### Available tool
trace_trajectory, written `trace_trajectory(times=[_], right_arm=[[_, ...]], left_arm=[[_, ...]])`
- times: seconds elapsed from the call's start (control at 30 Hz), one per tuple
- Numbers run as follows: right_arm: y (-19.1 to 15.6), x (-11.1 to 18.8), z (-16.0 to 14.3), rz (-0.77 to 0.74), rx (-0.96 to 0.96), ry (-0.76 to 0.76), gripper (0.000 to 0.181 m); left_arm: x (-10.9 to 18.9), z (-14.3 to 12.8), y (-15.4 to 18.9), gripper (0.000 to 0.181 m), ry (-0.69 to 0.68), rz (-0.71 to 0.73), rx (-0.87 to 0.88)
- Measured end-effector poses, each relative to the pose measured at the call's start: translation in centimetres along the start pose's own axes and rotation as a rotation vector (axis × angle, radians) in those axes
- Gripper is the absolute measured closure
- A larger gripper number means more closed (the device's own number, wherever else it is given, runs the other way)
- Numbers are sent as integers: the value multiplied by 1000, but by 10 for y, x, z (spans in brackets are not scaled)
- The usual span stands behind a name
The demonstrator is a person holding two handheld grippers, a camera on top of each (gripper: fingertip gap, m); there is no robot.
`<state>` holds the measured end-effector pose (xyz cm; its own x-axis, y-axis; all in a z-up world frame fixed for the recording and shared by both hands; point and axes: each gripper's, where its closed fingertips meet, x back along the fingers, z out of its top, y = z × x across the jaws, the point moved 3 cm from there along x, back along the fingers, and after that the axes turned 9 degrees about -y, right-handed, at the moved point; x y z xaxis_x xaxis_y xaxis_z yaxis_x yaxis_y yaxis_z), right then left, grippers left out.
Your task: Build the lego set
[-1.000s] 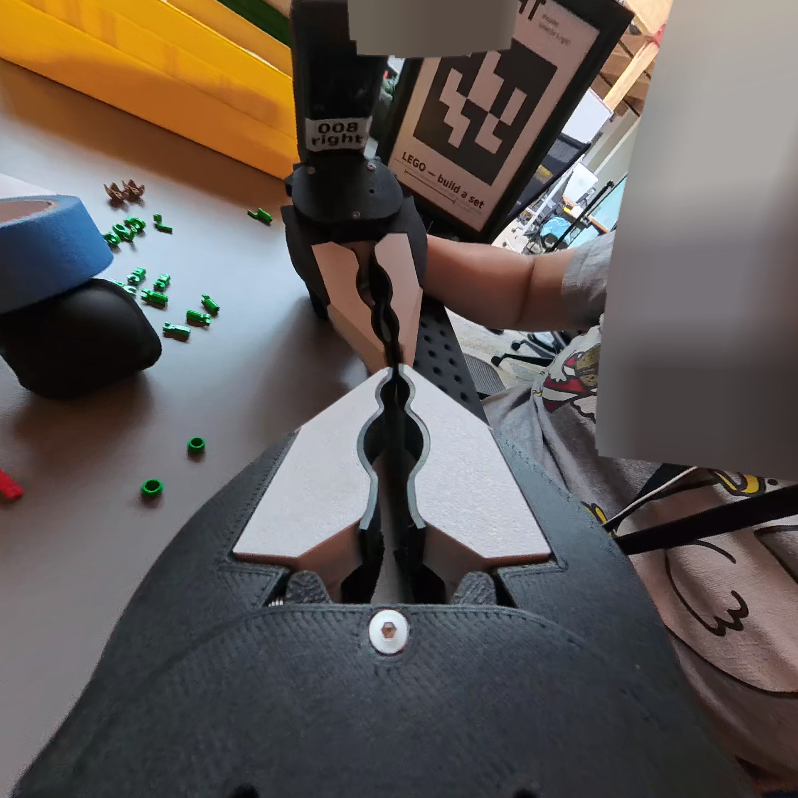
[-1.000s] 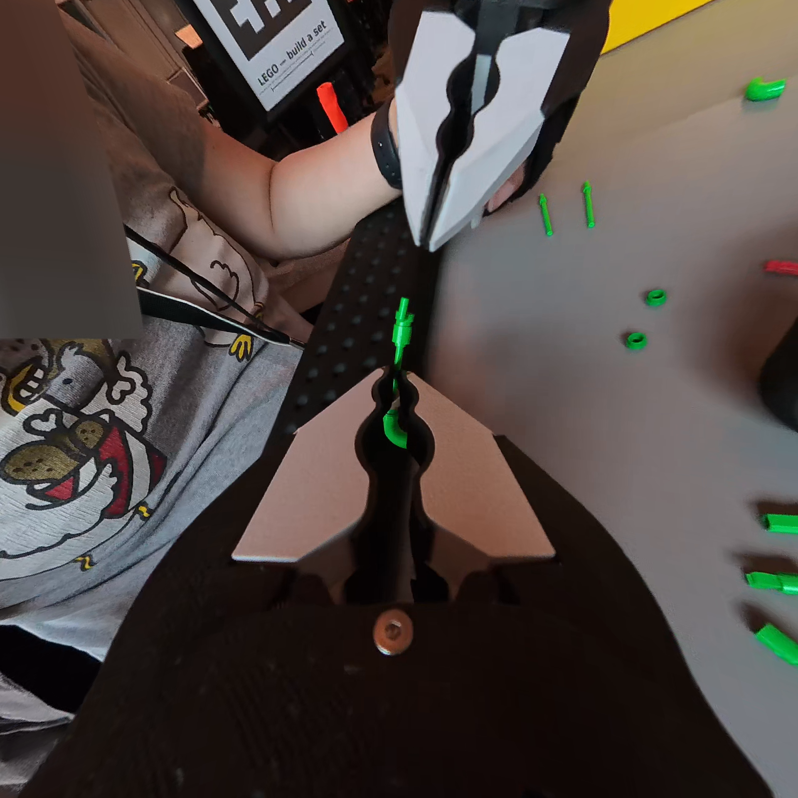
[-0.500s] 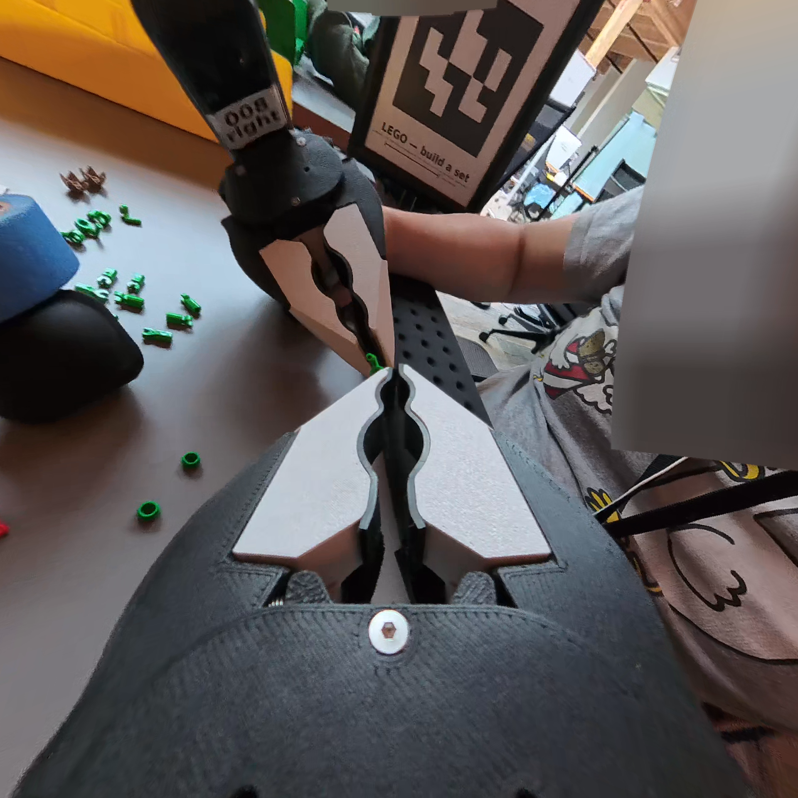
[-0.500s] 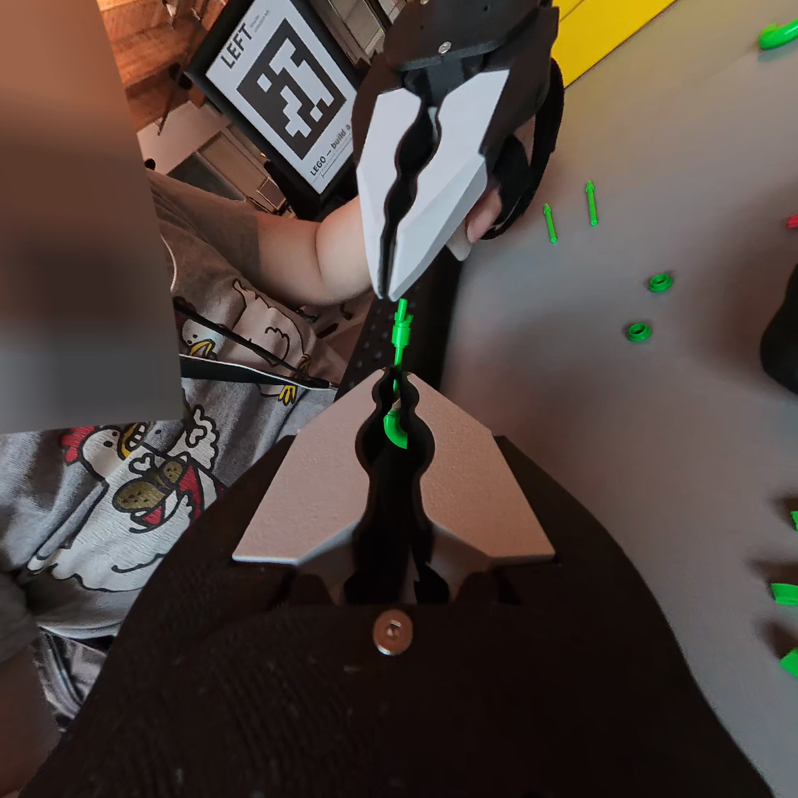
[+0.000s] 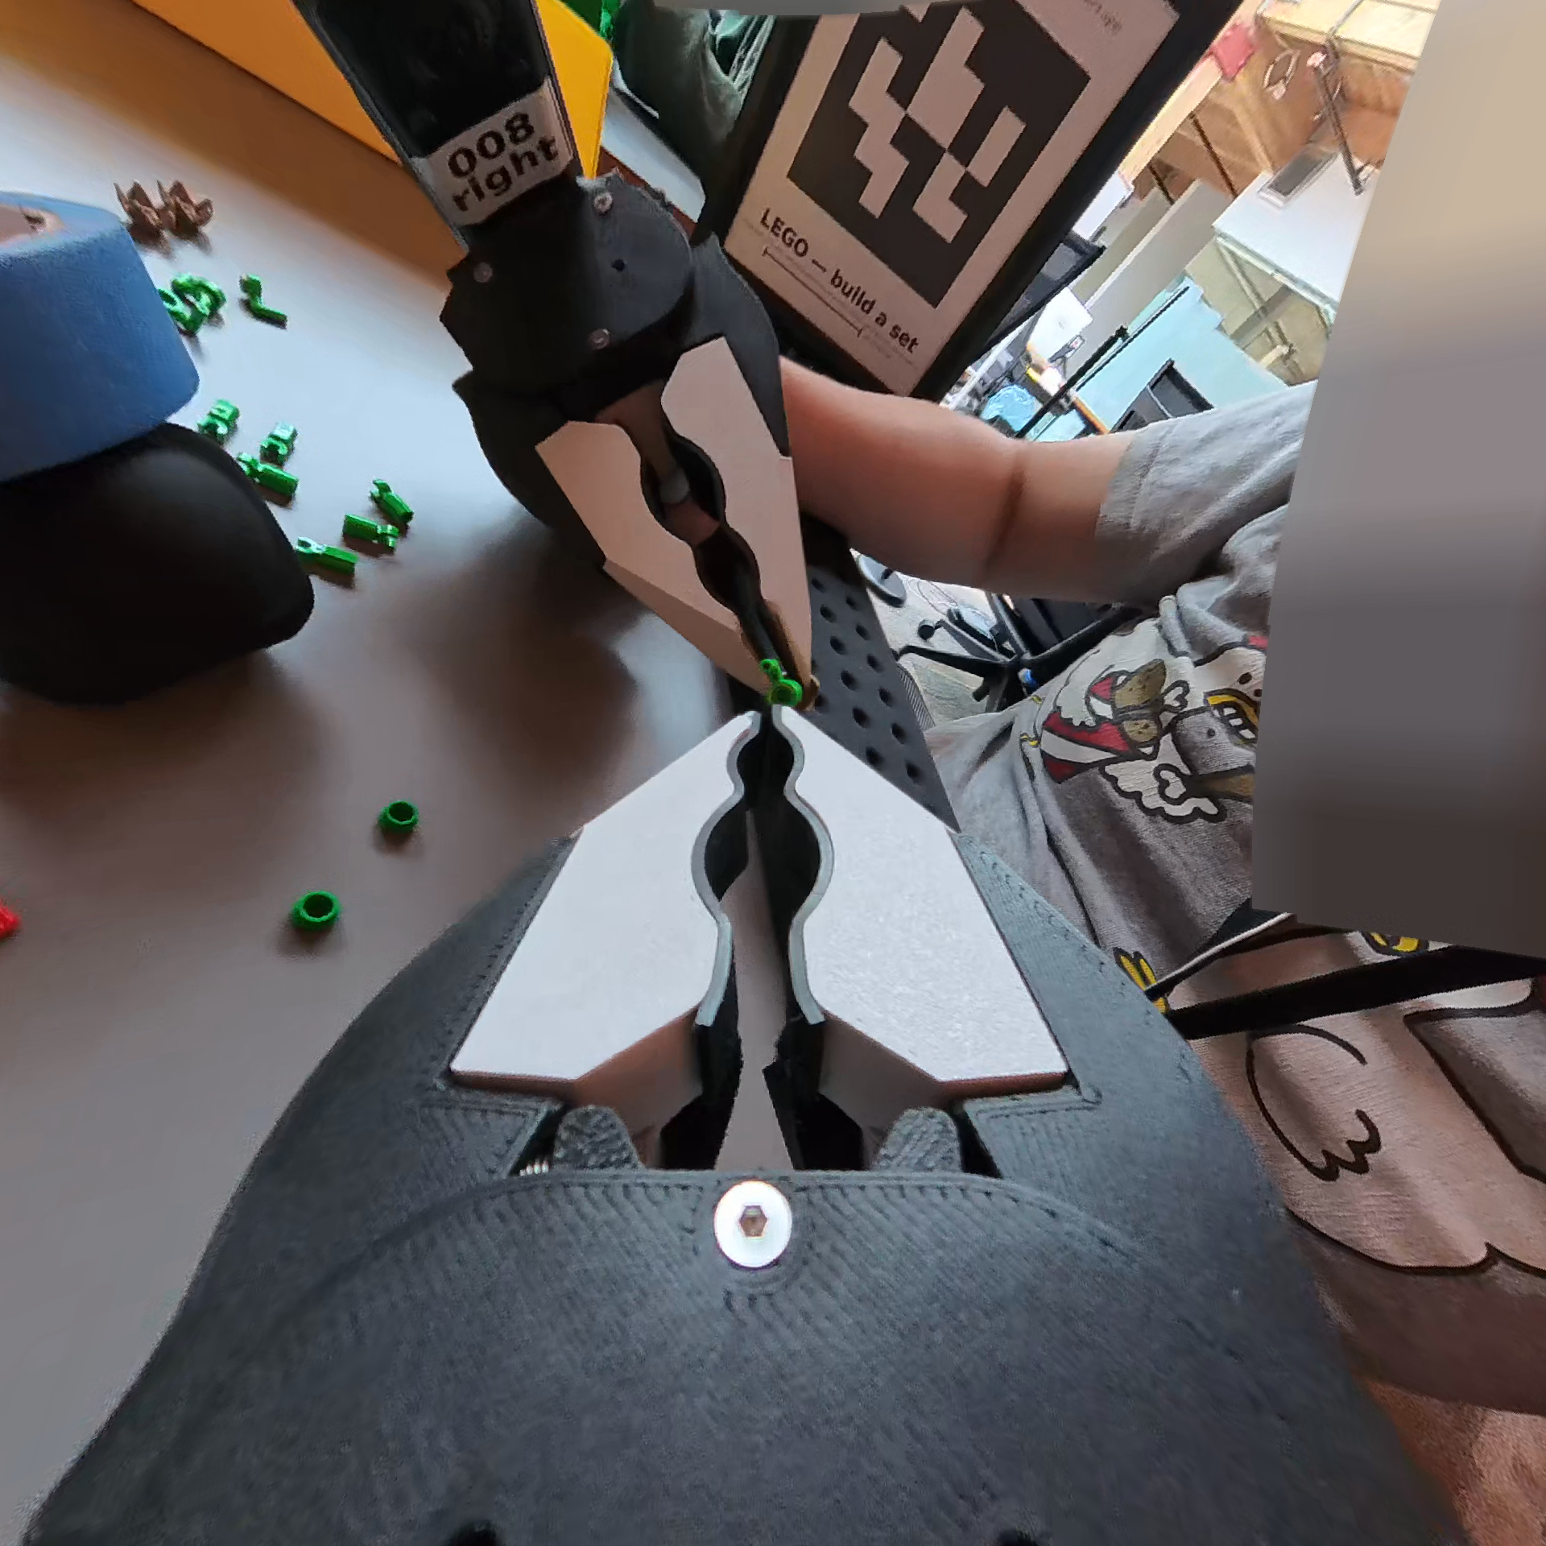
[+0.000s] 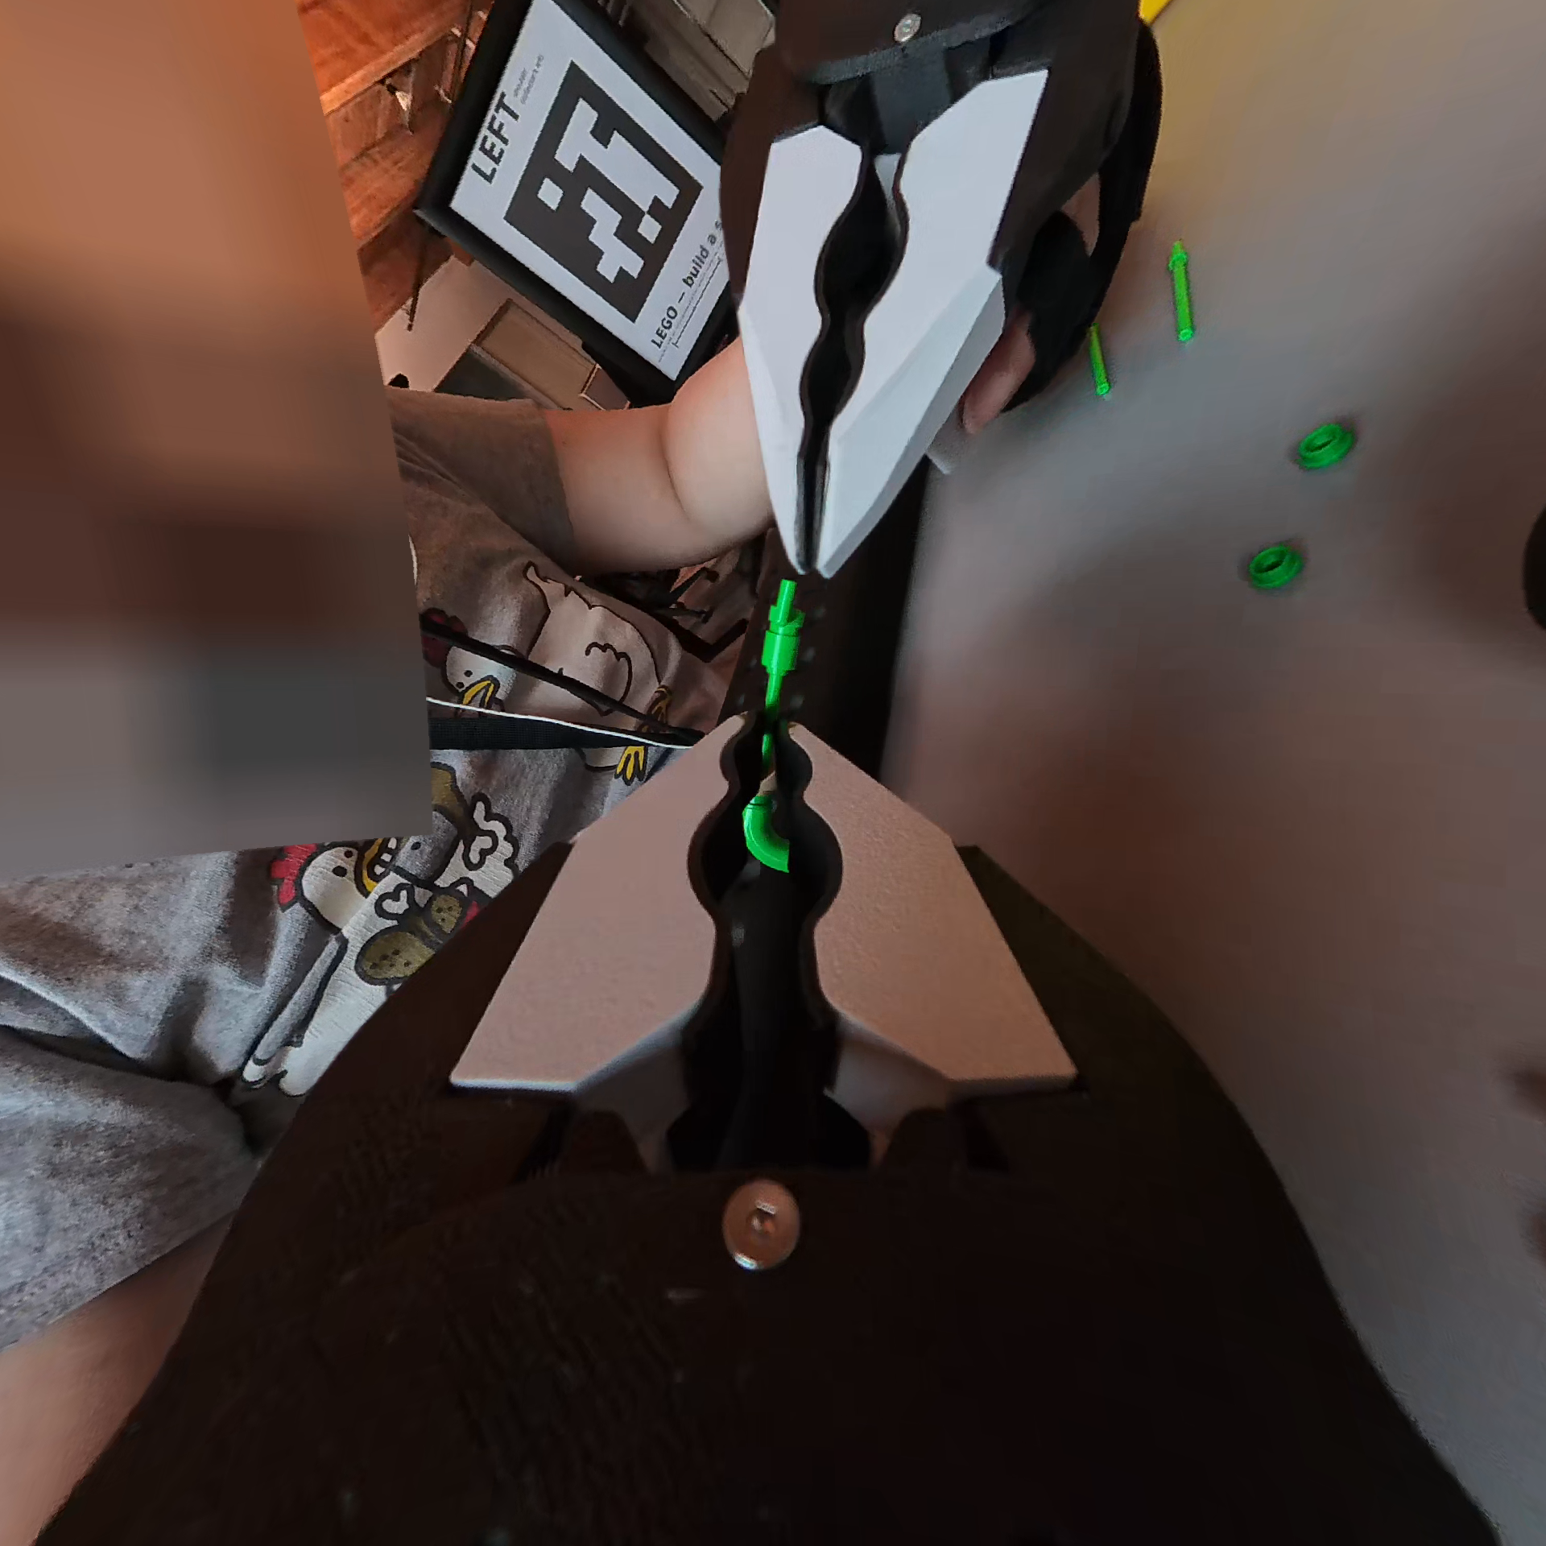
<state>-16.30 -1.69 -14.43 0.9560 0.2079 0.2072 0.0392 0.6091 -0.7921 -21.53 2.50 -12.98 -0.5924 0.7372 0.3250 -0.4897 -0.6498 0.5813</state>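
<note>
My right gripper is shut on a thin green lego stem. The stem sticks out past the fingertips, and its curved end sits between the fingers. My left gripper is shut with nothing visible in it. The two grippers point at each other over the table's near edge, almost tip to tip. In the right wrist view the left gripper has its tip just beyond the stem's free end. In the left wrist view the right gripper shows the green piece at its tip.
Two green rings and several small green pieces lie on the grey table. A blue tape roll rests on a black object. Two green pins lie behind the left gripper. A black perforated strip runs along the table edge. My left and right fingertips are right by each other.
The two grippers have closed in on each other. The left gripper's tip now sits right at the free end of the green stem. Both stay shut.
</note>
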Motion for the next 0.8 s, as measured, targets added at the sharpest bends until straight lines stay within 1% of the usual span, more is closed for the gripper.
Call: trace_trajectory(times=[0.13, 0.33, 0.6, 0.8], right_arm=[[2, -2, -1, -5, -12, -19, 181], [4, -5, -3, -19, -22, -43, 181], [7, -8, -5, -33, -30, -70, 181], [8, -9, -5, -40, -41, -74, 181]], left_arm=[[-1, -2, -3, 181, -6, 4, 34], [-4, -4, 2, 181, -18, -75, 85], [-5, -8, -5, 181, -46, -26, 84], [-8, -12, -4, 181, -77, -45, 101]])
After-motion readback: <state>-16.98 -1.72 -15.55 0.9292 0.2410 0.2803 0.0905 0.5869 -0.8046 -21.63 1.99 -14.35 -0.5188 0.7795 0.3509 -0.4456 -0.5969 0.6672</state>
